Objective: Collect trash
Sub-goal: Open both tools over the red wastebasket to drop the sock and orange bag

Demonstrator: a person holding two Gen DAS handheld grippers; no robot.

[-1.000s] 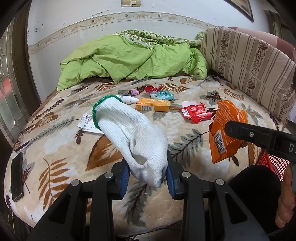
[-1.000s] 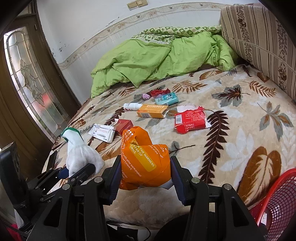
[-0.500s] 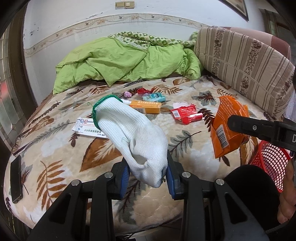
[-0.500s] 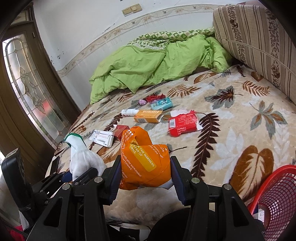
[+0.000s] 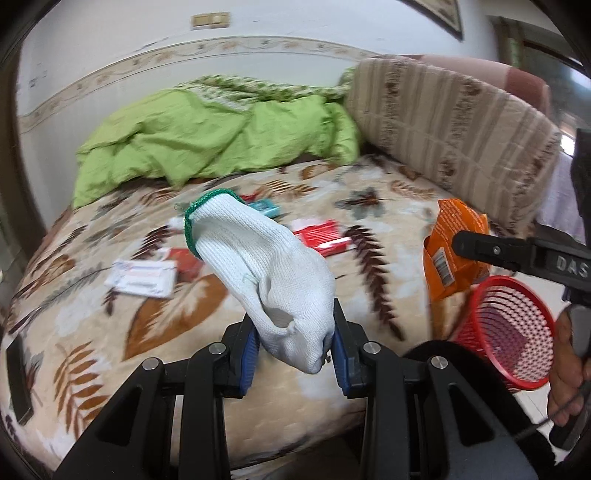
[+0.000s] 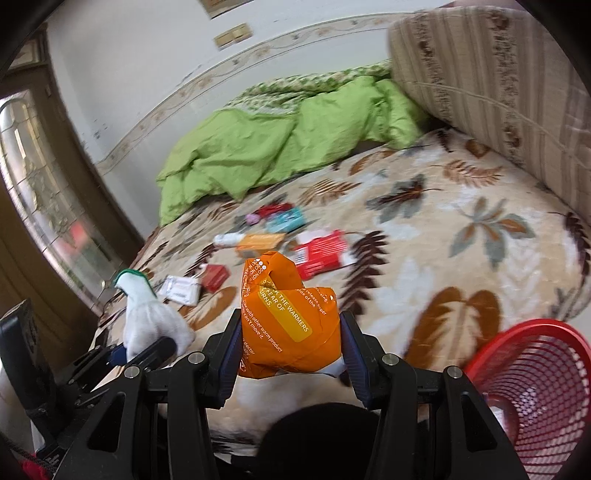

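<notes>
Over the leaf-patterned bed blanket [image 5: 110,325], my left gripper [image 5: 293,349] clamps one white knit glove [image 5: 266,273]; my right gripper [image 6: 290,350] clamps one orange foil packet [image 6: 288,321] between its pads.

Bed [image 5: 155,321] fills the view ahead of the hand-held gripper, covered in a beige blanket with brown leaf print. Crumpled green duvet [image 5: 221,136] piled at its far end against a white wall [image 5: 110,51] with a patterned border strip [image 6: 192,85]. Striped beige cushion [image 5: 454,122] stands up along the far right. Beige switch plate [image 5: 210,20] high on the wall. Wooden door with leaded glass panel [image 6: 40,184] off to the left. Lighting is soft daylight; both views are motion-blurred.
</notes>
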